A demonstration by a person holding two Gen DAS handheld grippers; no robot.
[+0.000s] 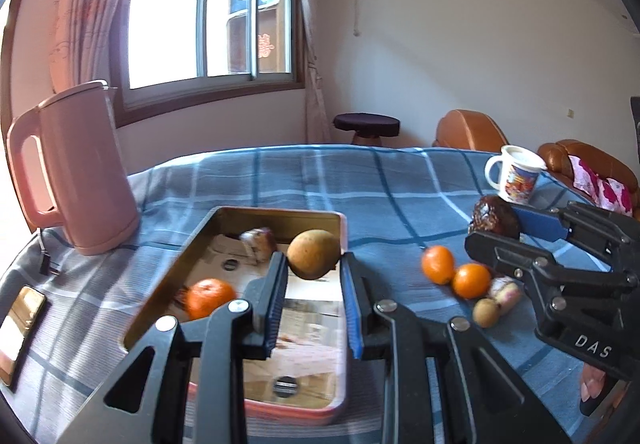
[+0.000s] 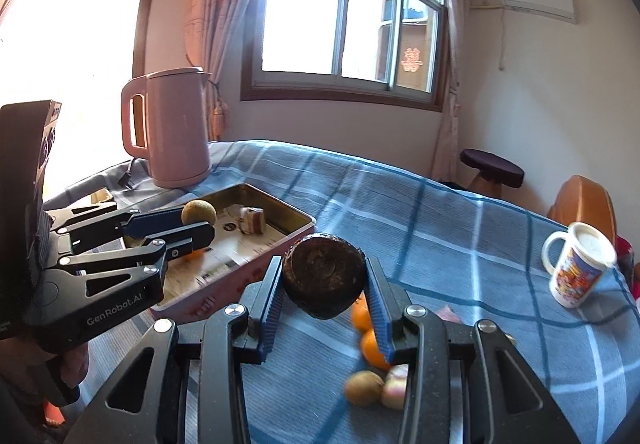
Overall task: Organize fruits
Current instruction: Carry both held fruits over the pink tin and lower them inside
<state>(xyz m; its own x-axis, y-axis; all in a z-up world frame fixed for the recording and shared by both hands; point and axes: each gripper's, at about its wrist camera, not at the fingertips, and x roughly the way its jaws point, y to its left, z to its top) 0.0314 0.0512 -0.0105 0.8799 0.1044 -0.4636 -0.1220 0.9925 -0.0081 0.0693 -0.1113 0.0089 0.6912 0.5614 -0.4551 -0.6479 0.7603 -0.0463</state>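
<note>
Two claws each carry a fruit. Left claw point(image 1: 314, 276) looks apart around a tan round fruit point(image 1: 314, 254), which hangs above the gold tin box point(image 1: 280, 214); whether the pads still pinch it, I cannot tell. A mandarin point(image 1: 208, 298) and a sliced piece point(image 1: 259, 244) already lie inside. Right claw point(image 2: 324, 296) is clamped on a dark brown round fruit point(image 2: 324, 276) above the checked surface point(image 2: 460, 244), near the box's corner. Loose oranges point(image 1: 456, 272) wait on the cloth. Risks, as I judge: the tan fruit may bounce off the rim; the claws, close together, may collide.
</note>
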